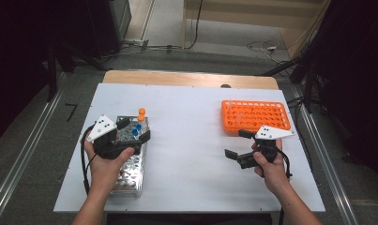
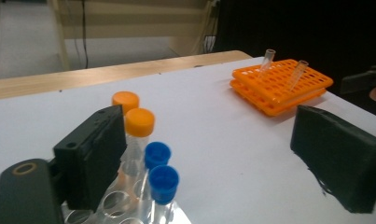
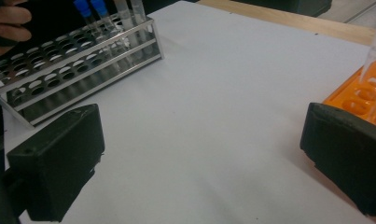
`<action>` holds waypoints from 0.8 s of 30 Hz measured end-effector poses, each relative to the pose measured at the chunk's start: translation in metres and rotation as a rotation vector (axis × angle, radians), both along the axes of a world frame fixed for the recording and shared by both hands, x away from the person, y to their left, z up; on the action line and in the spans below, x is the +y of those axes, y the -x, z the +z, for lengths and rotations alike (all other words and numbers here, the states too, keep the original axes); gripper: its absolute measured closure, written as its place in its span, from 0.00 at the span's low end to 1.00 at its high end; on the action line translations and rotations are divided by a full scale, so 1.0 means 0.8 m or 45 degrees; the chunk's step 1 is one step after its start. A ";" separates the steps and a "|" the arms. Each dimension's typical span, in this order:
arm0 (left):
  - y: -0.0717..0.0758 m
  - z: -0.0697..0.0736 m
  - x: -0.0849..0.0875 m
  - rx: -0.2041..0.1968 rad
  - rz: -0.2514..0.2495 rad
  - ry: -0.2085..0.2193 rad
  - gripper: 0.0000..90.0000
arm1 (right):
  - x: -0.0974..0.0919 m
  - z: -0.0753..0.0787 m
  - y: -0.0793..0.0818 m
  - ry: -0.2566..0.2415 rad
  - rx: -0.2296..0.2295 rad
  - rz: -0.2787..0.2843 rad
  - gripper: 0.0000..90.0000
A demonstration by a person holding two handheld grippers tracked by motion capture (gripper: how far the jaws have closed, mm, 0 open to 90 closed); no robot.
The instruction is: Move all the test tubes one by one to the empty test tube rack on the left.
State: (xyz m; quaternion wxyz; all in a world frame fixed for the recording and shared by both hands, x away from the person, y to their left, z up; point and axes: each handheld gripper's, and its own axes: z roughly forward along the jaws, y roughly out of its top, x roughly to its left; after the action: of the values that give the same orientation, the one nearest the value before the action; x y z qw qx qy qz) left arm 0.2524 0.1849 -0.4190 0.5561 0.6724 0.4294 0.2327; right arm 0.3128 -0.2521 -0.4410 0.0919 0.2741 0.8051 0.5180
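**Both claws open, tubes standing in the metal rack**

In the high view the left hand and the left claw [image 1: 133,130] covered much of the metal rack [image 1: 130,171], so the holes beneath them could not be read. The left claw's jaws stood wide apart with nothing between them; 1 jaw sat just beside the 2 orange-capped tubes [image 2: 139,122] and the 2 blue-capped tubes [image 2: 163,178], without pressing on them. All 4 tubes stood upright at the rack's far end. The right claw [image 1: 237,143] was also open and held nothing, just in front of the orange rack [image 1: 255,115]. In the right gripper view that rack was cut off at the edge. 2 clear tubes [image 2: 268,59] leaned in it. The white bench [image 1: 191,140] lay bare between the racks, leaving open room.
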 end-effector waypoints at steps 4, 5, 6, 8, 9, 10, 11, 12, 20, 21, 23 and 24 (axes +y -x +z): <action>0.001 0.001 -0.010 -0.006 -0.042 -0.003 0.04 | -0.005 0.001 -0.005 -0.006 -0.003 -0.039 0.01; 0.001 0.002 -0.013 -0.010 -0.052 -0.007 0.04 | -0.006 0.001 -0.007 -0.008 -0.006 -0.044 0.01; 0.001 0.002 -0.016 -0.011 -0.063 -0.005 0.03 | -0.007 0.001 -0.008 -0.011 -0.008 -0.051 0.02; 0.002 0.004 -0.021 -0.014 -0.088 -0.010 0.02 | -0.008 0.003 -0.011 -0.013 -0.012 -0.067 0.02; 0.002 0.004 -0.024 -0.013 -0.100 -0.011 0.01 | -0.009 0.003 -0.013 -0.014 -0.011 -0.075 0.02; 0.002 0.004 -0.027 -0.016 -0.112 -0.011 0.01 | -0.010 0.003 -0.015 -0.015 -0.012 -0.083 0.02; 0.003 0.005 -0.030 -0.012 -0.123 -0.015 0.01 | -0.011 0.003 -0.018 -0.016 -0.012 -0.093 0.02; 0.003 0.005 -0.033 -0.013 -0.132 -0.008 0.00 | -0.012 0.003 -0.020 -0.015 -0.006 -0.102 0.03; 0.006 0.007 -0.053 -0.019 -0.204 -0.009 0.00 | -0.021 -0.004 -0.043 -0.008 0.017 -0.179 0.04; 0.006 0.007 -0.056 -0.017 -0.212 -0.011 0.00 | -0.022 -0.005 -0.046 -0.006 0.017 -0.184 0.04; 0.007 0.006 -0.061 -0.016 -0.227 -0.013 0.00 | -0.023 -0.007 -0.050 0.001 0.026 -0.197 0.04; 0.007 0.006 -0.063 -0.014 -0.234 -0.015 0.00 | -0.023 -0.008 -0.052 0.008 0.026 -0.203 0.05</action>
State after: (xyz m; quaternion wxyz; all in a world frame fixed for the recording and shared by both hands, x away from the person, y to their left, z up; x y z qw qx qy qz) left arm 0.2467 0.1343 -0.4140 0.5735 0.7110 0.3615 0.1868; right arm 0.3548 -0.2703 -0.4478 0.1255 0.3422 0.7831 0.5038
